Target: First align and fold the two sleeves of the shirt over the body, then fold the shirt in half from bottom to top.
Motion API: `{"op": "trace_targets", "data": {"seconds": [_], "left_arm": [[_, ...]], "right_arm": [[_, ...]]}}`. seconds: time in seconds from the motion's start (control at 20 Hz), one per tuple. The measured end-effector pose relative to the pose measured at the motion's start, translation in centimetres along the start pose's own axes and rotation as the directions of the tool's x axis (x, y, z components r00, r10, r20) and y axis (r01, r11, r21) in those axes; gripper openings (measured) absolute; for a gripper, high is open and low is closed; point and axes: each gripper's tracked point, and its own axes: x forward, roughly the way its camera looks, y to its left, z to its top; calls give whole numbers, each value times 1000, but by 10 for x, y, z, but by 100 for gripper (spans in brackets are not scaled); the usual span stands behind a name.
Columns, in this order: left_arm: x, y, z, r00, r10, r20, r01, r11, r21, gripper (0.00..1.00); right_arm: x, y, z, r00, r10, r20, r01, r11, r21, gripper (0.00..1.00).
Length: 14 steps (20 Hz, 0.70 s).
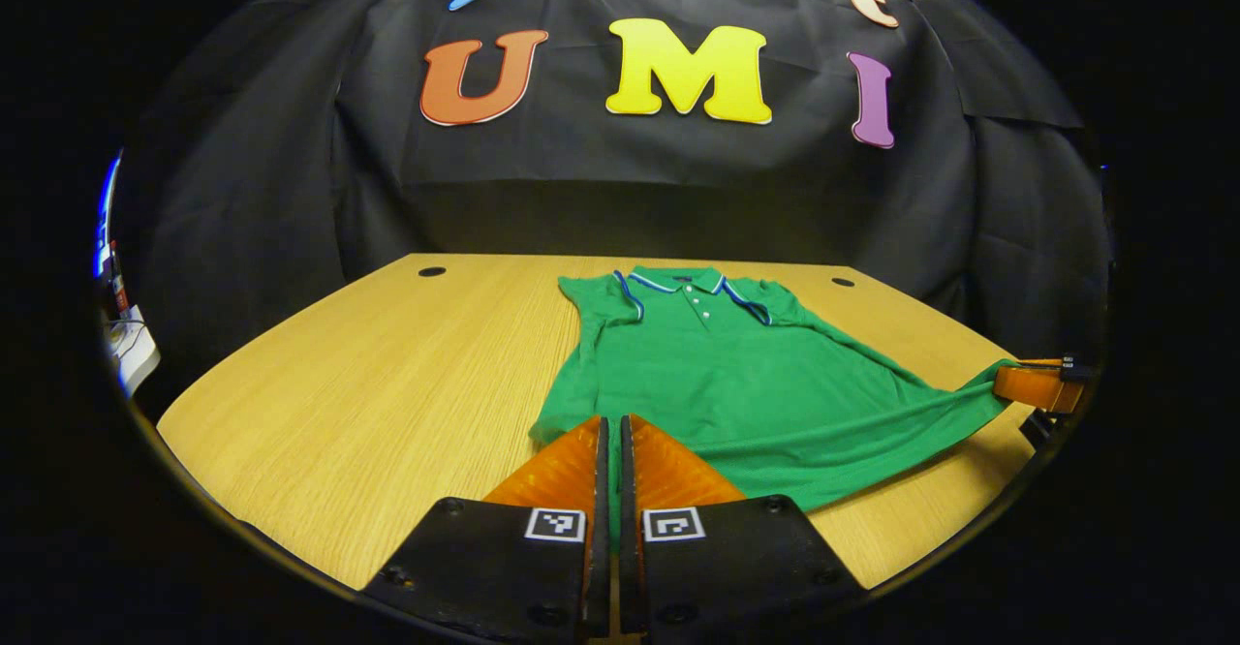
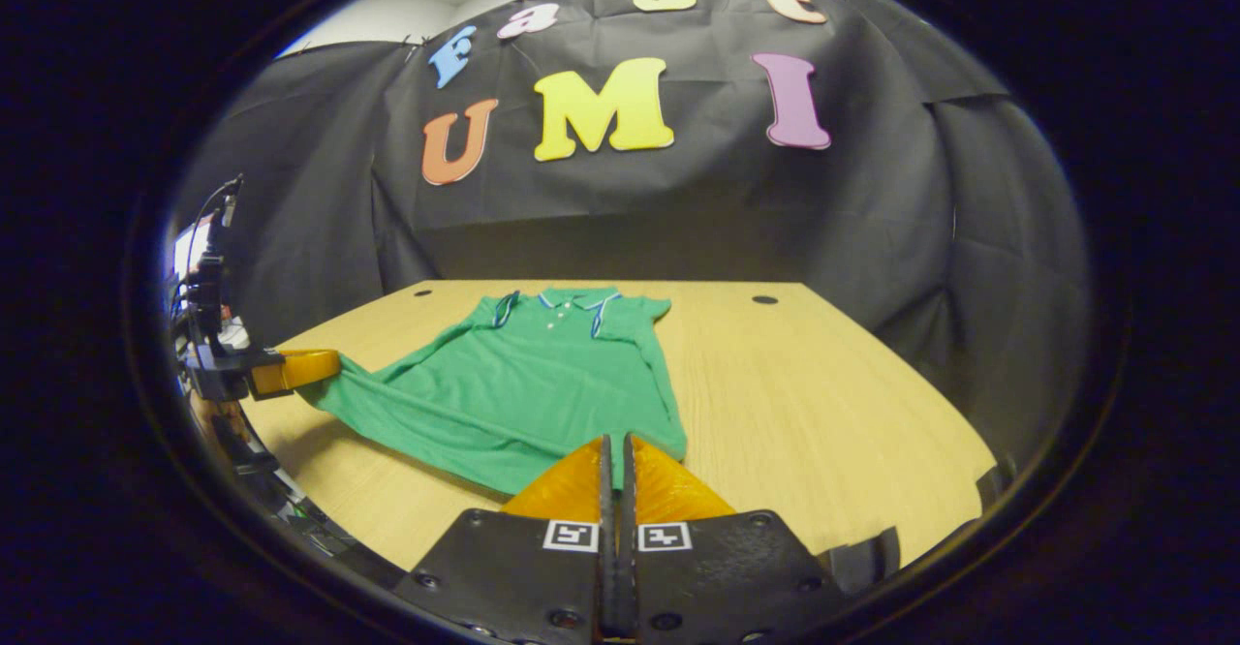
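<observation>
Nearest my left camera, the left gripper [image 1: 612, 422] has its jaws pressed together with barely a slit between them, and a thin strip of green cloth runs down that slit: I have the shirt's [image 1: 736, 383] bottom hem pinched at one corner. In the right gripper view, the right gripper [image 2: 616, 442] stands the same way, jaws all but touching, nipping the hem at the shirt's other bottom corner.

The shirt is a green polo with a blue-and-white trimmed collar [image 1: 678, 282] and a short row of white buttons. It lies face up on the wooden tabletop [image 1: 387, 383], collar close to the far edge, hem towards the near edge. Both short sleeves look tucked in over the body, so the sides run fairly straight.

From the left gripper view I see the right gripper off by the tabletop's right edge, with the hem drawn out into a taut point where it grips. From the right gripper view the left gripper sits by the left edge, the cloth likewise stretched to it. I see a small dark hole [image 1: 432, 271] in the tabletop near each far corner.
</observation>
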Motion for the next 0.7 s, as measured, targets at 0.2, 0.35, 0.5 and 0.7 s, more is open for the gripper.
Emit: {"op": "trace_targets", "data": {"seconds": [0.2,0.35,0.5,0.7], "left_arm": [[32,3,44,999,-2,48,2,1000,-5,10],[68,7,74,998,0,67,-1,1000,5,10],[106,10,108,995,-2,95,-1,999,39,10],[164,14,153,992,-15,123,9,999,47,10]], "right_arm": [[39,-5,53,998,-13,69,13,1000,-5,0],[78,-6,95,993,-24,113,26,1000,-14,0],[122,-5,133,991,-41,130,45,999,-29,0],[190,-7,178,990,-60,124,66,997,-40,0]]}}
